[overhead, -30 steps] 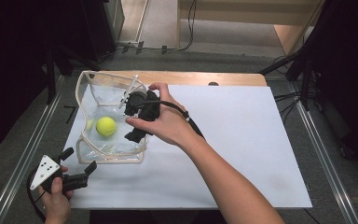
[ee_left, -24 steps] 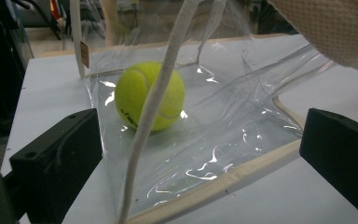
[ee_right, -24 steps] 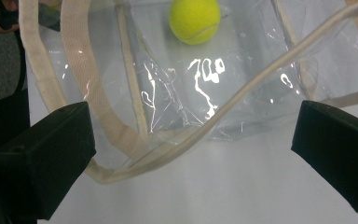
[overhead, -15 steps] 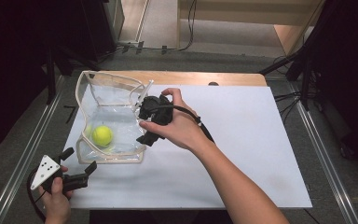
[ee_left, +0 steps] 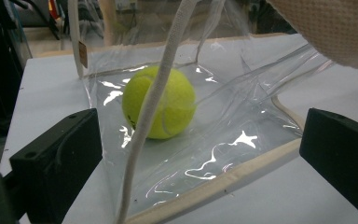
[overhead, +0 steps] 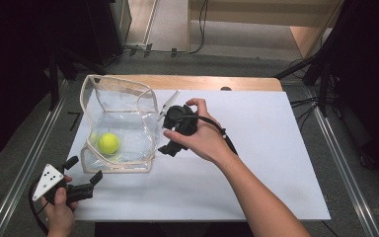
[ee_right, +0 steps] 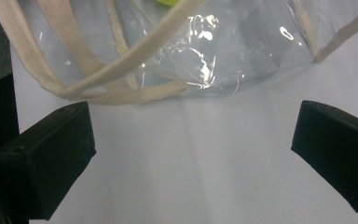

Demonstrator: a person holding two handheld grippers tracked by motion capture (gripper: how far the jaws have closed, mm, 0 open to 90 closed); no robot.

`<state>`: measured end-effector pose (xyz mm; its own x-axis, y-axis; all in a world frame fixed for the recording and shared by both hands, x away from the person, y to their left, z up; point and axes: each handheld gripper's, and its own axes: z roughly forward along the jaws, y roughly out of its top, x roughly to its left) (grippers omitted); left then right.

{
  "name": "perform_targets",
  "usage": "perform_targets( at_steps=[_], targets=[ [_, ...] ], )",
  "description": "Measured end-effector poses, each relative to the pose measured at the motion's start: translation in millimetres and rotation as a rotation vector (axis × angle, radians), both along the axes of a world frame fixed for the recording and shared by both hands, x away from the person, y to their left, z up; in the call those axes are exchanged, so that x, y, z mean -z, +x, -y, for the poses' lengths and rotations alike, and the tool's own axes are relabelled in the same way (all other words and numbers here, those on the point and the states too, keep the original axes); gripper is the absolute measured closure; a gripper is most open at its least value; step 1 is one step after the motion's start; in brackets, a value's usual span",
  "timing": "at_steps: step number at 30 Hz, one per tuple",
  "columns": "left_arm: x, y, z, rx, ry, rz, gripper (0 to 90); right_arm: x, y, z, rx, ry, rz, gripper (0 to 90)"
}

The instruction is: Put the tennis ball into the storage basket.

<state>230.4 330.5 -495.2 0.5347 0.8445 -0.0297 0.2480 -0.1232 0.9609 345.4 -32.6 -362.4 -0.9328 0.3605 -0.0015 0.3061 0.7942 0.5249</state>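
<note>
A clear plastic bag (overhead: 121,106) with cream trim stands open on the left of the white table. A yellow tennis ball (overhead: 108,143) lies inside it on the bottom. My right gripper (overhead: 164,131), held in a hand, hovers just right of the bag and points at it. Its jaws are open around bare table, with the bag's trim (ee_right: 135,91) just beyond them. My left gripper (overhead: 84,169) rests near the front left corner, open and aimed at the bag. In its own view the ball (ee_left: 161,102) sits behind the clear wall past the open left gripper (ee_left: 200,154).
A white sheet (overhead: 256,163) covers the table to the right of the bag. A wooden strip (overhead: 212,82) runs along the back edge. Metal rails (overhead: 343,168) line both sides, and cables lie on the floor behind.
My right gripper has pulled back to the right, out of the bag's mouth. The ball has settled slightly nearer the front of the bag. The left gripper has not moved.
</note>
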Motion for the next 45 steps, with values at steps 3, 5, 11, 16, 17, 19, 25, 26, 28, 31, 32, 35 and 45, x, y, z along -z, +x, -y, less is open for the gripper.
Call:
perform_targets(
  at_steps=[3, 5, 11, 16, 17, 19, 25, 26, 28, 31, 32, 35, 45],
  targets=[
    [0.1, 0.0, 0.0, 0.0, -0.001, 0.0, 0.0, 4.5, 0.4, 5.4, 0.008, 0.003, -0.009, 0.0],
    [0.1, 0.1, 0.0, -0.001, -0.001, 0.0, 0.0, 8.1, 0.9, 11.0, 0.014, 0.006, -0.008, 0.0],
    [0.1, 0.0, -0.2, -0.002, -0.004, -0.001, 0.0, 16.3, 0.8, 21.3, 0.028, 0.023, -0.01, 0.0],
    [0.0, 0.0, -0.2, -0.002, -0.002, -0.001, 0.0, 22.5, -1.1, 27.7, 0.035, 0.022, -0.017, 0.0],
    [0.1, 0.0, -0.2, -0.001, -0.002, 0.0, 0.0, 24.2, -1.5, 28.8, 0.035, 0.022, -0.019, 0.0],
    [0.0, 0.0, -0.2, -0.001, -0.002, -0.001, 0.0, 28.0, -1.9, 32.0, 0.032, 0.02, -0.016, 0.0],
    [0.1, 0.0, 0.0, -0.001, -0.001, 0.0, 0.0, 38.0, -4.5, 41.0, 0.054, 0.036, -0.029, 0.0],
    [0.1, 0.1, 0.1, -0.001, -0.002, 0.0, 0.0, 39.3, -4.3, 42.1, 0.049, 0.04, -0.027, 0.0],
    [0.1, 0.1, 0.2, -0.001, -0.001, 0.0, 0.0, 42.5, -5.5, 45.2, 0.059, 0.043, -0.031, 0.0],
    [0.2, 0.2, 0.4, -0.002, 0.0, 0.0, 0.0, 46.0, -6.7, 48.9, 0.059, 0.049, -0.026, 0.0],
    [0.1, 0.2, 0.3, -0.002, 0.0, 0.0, 0.0, 47.9, -7.0, 50.4, 0.056, 0.056, -0.024, 0.0],
    [0.1, 0.1, 0.3, -0.001, 0.001, 0.0, 0.0, 50.4, -8.8, 53.3, 0.063, 0.066, -0.027, 0.0],
    [0.1, 0.0, 0.8, -0.002, 0.004, 0.0, 0.0, 65.7, -19.5, 68.1, 0.089, 0.104, -0.028, 0.0]
  ],
)
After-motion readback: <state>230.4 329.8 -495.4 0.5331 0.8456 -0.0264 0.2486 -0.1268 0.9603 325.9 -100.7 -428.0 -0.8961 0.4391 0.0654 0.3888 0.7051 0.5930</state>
